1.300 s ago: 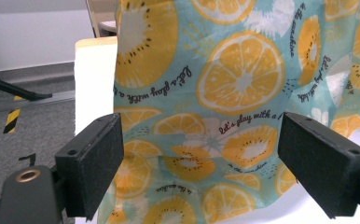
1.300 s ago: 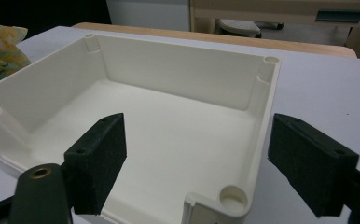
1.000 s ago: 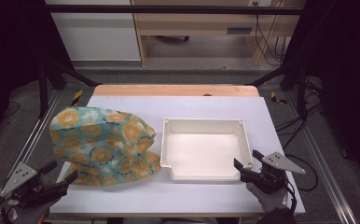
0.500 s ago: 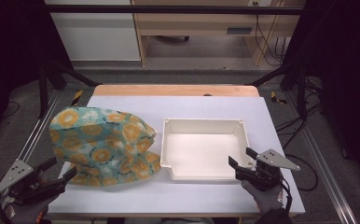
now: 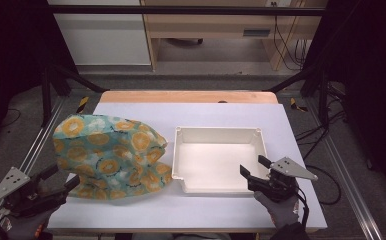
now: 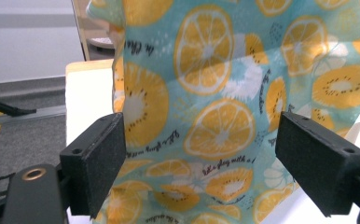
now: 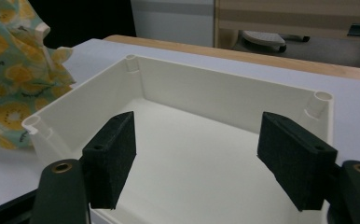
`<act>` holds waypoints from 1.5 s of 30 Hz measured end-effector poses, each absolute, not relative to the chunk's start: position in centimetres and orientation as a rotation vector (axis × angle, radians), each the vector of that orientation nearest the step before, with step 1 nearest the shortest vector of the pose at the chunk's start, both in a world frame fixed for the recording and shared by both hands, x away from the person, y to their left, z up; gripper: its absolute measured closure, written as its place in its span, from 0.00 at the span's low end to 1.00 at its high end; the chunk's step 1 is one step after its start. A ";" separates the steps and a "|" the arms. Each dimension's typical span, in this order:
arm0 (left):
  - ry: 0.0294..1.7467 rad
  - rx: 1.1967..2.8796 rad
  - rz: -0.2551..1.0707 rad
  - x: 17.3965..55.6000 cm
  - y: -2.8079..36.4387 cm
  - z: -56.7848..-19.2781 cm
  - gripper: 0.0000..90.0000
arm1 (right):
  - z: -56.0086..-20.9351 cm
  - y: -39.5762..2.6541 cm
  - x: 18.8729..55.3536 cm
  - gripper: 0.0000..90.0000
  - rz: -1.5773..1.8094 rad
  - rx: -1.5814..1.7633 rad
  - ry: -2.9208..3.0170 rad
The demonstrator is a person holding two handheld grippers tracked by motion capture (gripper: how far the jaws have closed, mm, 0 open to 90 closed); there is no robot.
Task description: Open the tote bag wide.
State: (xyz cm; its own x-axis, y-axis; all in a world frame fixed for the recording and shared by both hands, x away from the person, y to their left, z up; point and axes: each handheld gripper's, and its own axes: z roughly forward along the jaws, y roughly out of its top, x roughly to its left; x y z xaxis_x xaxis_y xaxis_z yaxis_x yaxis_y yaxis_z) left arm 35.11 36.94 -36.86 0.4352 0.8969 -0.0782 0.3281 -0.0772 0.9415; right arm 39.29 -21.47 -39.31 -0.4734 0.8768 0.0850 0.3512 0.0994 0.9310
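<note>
White and flat, the table point(image 5: 221, 117) stands over a grey floor with dark frame legs around it. At its nine o'clock side lies a crumpled teal cloth point(image 5: 112, 155) printed with orange slices; just beside it toward three o'clock sits a shallow white tray point(image 5: 217, 134), nothing in it. The left claw point(image 5: 61, 179) hangs at seven o'clock by the cloth's near edge, jaws spread wide and holding nothing. The right claw point(image 5: 253, 167) hovers at five o'clock over the tray's near corner, jaws likewise parted.
</note>
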 end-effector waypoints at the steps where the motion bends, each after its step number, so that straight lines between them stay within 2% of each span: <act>1: 1.086 1.634 0.677 35.1 36.9 -36.8 0.18 | -39.1 -21.2 39.2 0.32 1.371 1.190 1.885; 30: 1.069 1.614 0.766 36.3 36.8 -33.7 0.19 | -35.4 -13.9 41.1 0.36 1.538 1.029 1.949; 45: 1.091 1.598 0.786 37.9 36.7 -32.6 0.26 | -33.3 -9.4 42.9 0.40 1.630 0.964 1.957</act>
